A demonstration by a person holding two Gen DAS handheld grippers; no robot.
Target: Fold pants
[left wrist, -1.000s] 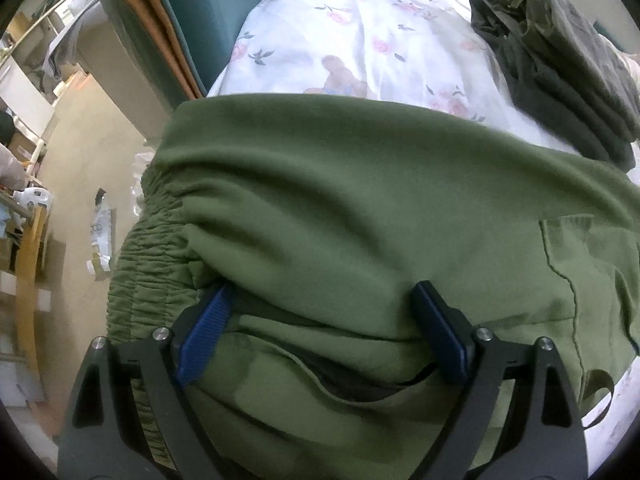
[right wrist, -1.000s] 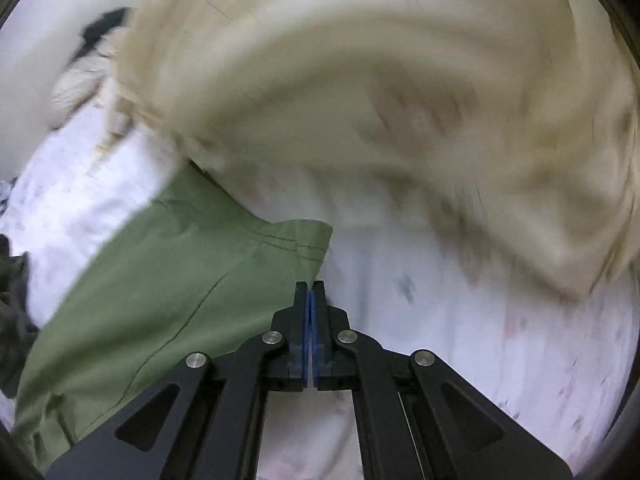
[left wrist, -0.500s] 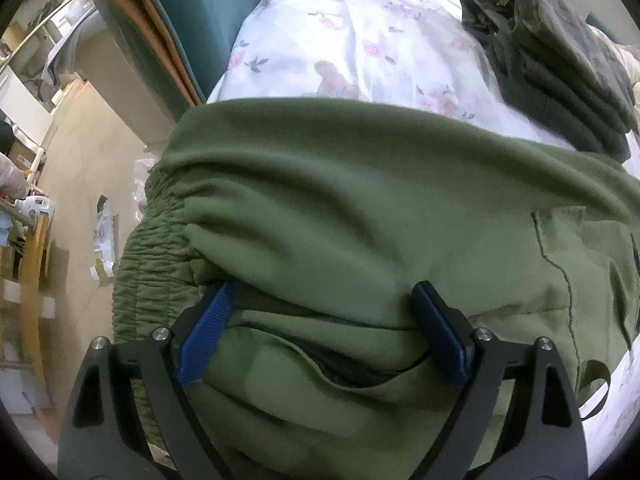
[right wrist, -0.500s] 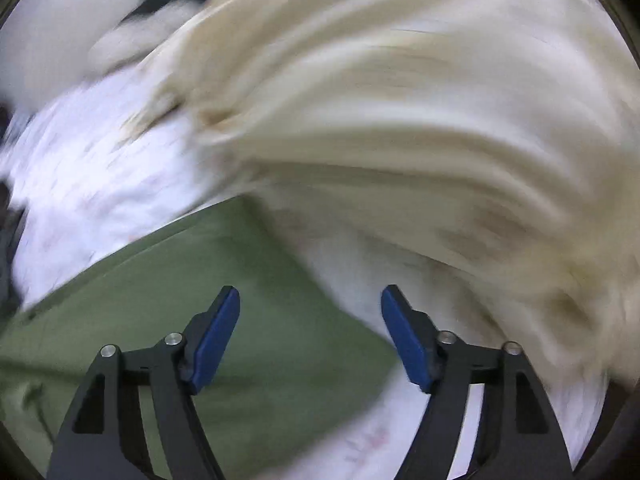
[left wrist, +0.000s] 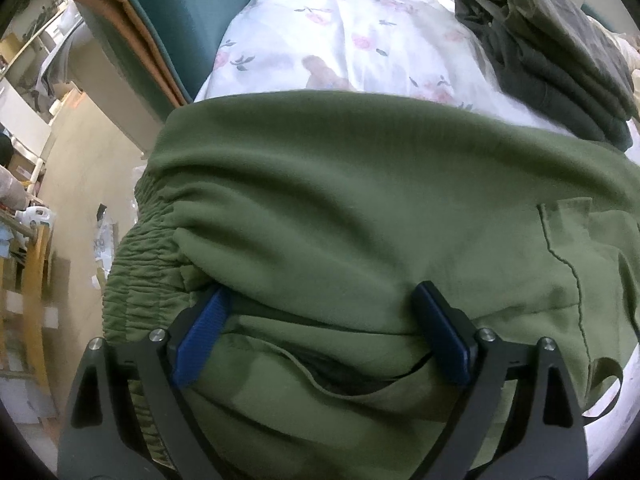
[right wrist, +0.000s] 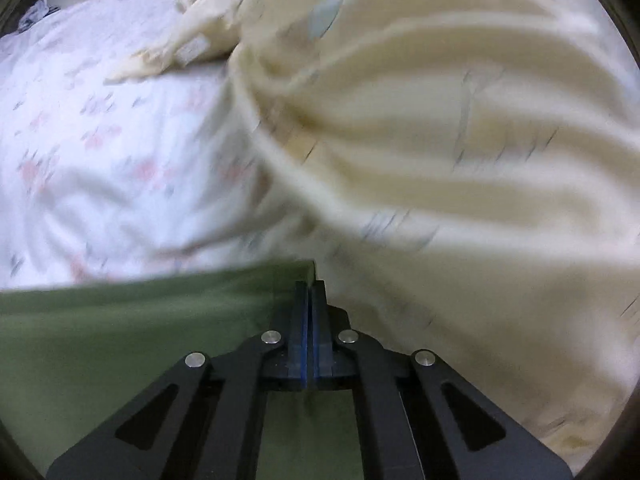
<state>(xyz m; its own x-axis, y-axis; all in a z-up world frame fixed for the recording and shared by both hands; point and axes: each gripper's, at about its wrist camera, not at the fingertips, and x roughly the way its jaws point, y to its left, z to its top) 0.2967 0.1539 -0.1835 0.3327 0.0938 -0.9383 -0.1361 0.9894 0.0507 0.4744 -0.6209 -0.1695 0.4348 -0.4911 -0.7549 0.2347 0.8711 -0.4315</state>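
Observation:
Olive green pants (left wrist: 360,208) lie on a floral bedsheet (left wrist: 352,28), with the gathered waistband at the left edge. My left gripper (left wrist: 324,300) points down into the waist area. Its jaws stand wide and are opening, with a thick fold of green cloth bulging between the blue pads. In the right wrist view, a flat green pants leg (right wrist: 120,340) ends in a corner at my right gripper (right wrist: 309,286). That gripper is shut at the corner, with green cloth running beneath it. The view is motion-blurred.
A stack of folded dark green garments (left wrist: 552,52) sits at the far right of the bed. A crumpled cream blanket (right wrist: 440,120) fills the space beyond the right gripper. Left of the bed are a teal and orange headboard (left wrist: 172,20), the floor (left wrist: 80,168) and a wooden chair (left wrist: 32,280).
The right gripper swung sideways over the pants leg, opened wide, then shut at its corner. The left gripper and the waist cloth barely shifted.

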